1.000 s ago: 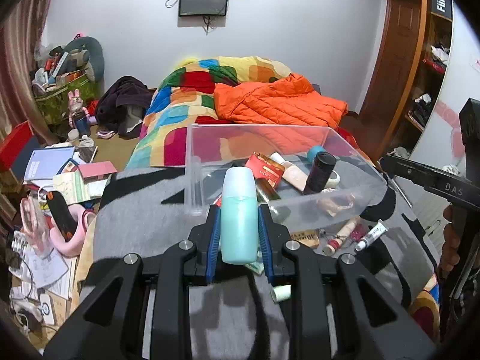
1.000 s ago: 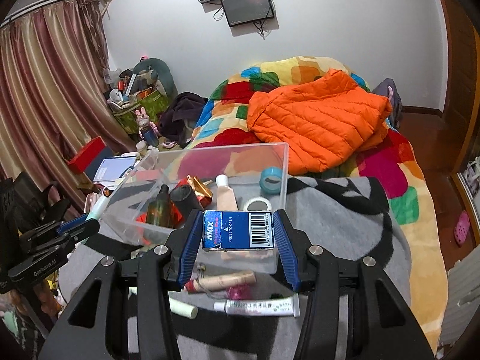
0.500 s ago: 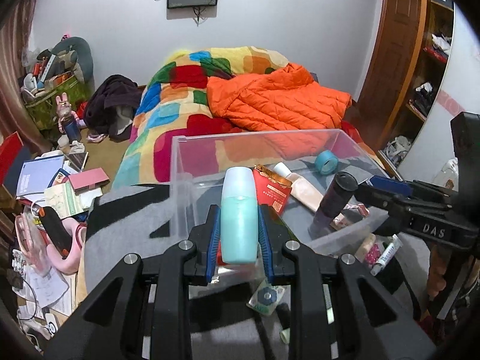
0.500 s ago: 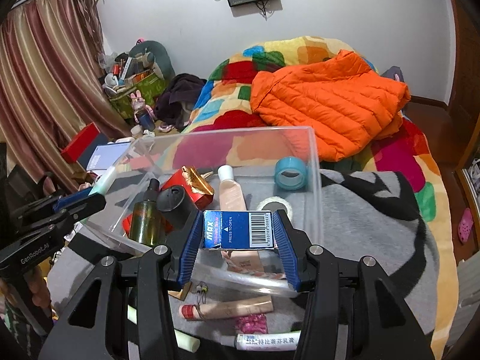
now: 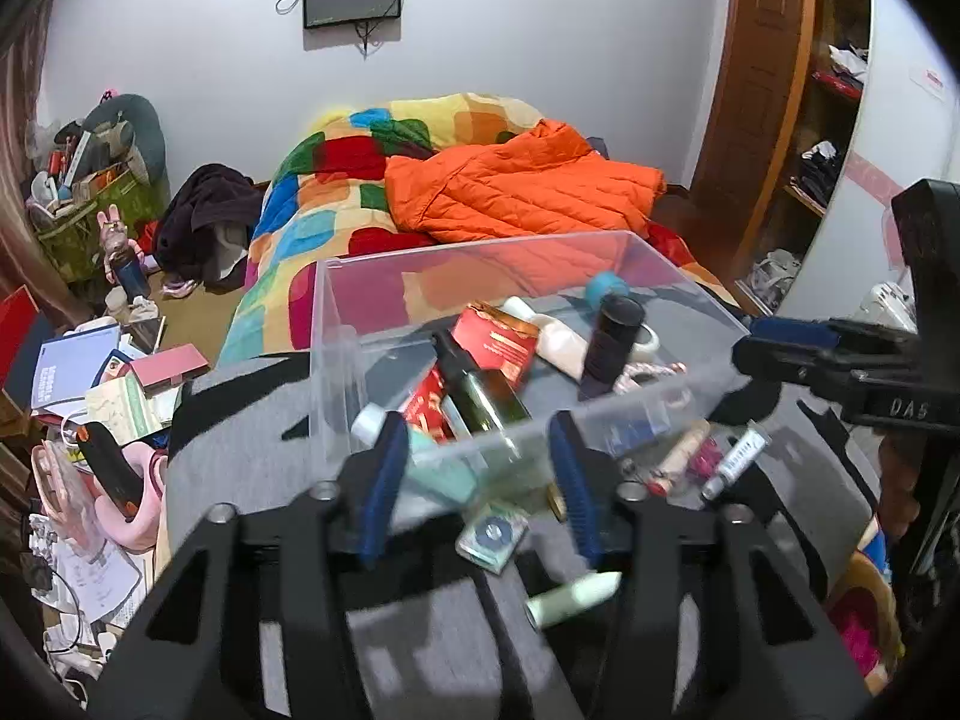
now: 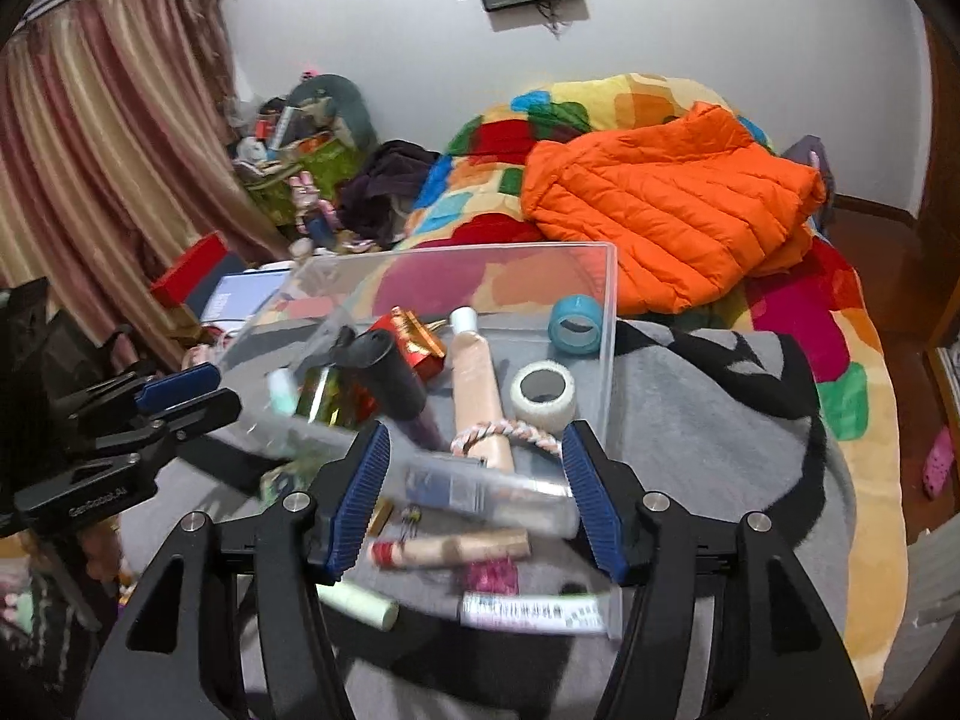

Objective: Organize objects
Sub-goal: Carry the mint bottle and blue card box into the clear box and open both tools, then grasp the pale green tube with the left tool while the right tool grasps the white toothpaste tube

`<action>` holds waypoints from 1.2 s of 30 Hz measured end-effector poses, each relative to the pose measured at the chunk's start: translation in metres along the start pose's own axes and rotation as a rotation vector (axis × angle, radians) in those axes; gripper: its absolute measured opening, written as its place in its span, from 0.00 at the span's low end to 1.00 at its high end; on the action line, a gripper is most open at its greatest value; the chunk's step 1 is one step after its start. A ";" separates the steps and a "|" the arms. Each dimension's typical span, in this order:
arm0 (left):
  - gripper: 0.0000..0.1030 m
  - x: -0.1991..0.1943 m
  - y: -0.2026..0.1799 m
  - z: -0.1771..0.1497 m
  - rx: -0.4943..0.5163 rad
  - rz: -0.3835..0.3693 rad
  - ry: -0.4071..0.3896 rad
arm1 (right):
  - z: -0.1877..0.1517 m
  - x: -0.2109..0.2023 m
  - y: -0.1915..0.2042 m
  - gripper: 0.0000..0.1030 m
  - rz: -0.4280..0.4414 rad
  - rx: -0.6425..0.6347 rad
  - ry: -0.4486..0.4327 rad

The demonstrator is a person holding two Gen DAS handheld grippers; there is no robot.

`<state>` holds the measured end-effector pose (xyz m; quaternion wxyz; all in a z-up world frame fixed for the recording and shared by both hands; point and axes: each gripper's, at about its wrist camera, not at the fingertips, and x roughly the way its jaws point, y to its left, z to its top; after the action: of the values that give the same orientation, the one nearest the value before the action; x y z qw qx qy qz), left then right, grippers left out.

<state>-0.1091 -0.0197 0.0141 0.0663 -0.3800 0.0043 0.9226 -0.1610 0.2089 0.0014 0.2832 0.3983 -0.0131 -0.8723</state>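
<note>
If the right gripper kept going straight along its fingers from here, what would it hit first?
Most likely the near wall of the clear plastic bin, right ahead of the open right gripper. A blurred blue box shows there; whether it's in the way is unclear.

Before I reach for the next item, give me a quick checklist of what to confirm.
1. Left gripper empty, jaws spread: ok.
2. Right gripper empty, jaws spread: ok.
3. Teal bottle inside the clear bin: it seems to sit at the near left corner, but it is blurred: cannot tell.
4. Blue box inside the bin: it shows as a blur at the near wall: cannot tell.
5. Gray blanket free of loose items: not ok. The white tube and the pale green stick lie outside the bin, among others.
</note>
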 end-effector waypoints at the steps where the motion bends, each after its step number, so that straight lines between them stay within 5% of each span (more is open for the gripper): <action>1: 0.57 -0.001 -0.002 -0.003 -0.001 -0.004 0.003 | -0.003 -0.005 -0.001 0.59 -0.033 -0.019 0.001; 4: 0.57 0.000 -0.010 -0.016 0.008 -0.040 0.046 | -0.017 -0.011 -0.004 0.66 -0.087 -0.067 0.017; 12: 0.63 0.023 -0.043 -0.047 0.103 -0.146 0.181 | -0.052 0.017 -0.002 0.66 -0.098 -0.216 0.167; 21: 0.63 0.056 -0.061 -0.052 0.181 -0.145 0.233 | -0.050 0.035 -0.009 0.62 -0.048 -0.302 0.226; 30: 0.24 0.037 -0.056 -0.060 0.126 -0.178 0.237 | -0.058 0.027 -0.013 0.18 -0.026 -0.247 0.278; 36: 0.15 0.024 -0.055 -0.072 0.079 -0.200 0.253 | -0.073 0.010 -0.001 0.15 0.024 -0.194 0.265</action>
<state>-0.0687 0.0335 -0.0510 0.1714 -0.4889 0.0112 0.8553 -0.1152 0.2197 -0.0551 0.3299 0.4805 0.1042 -0.8059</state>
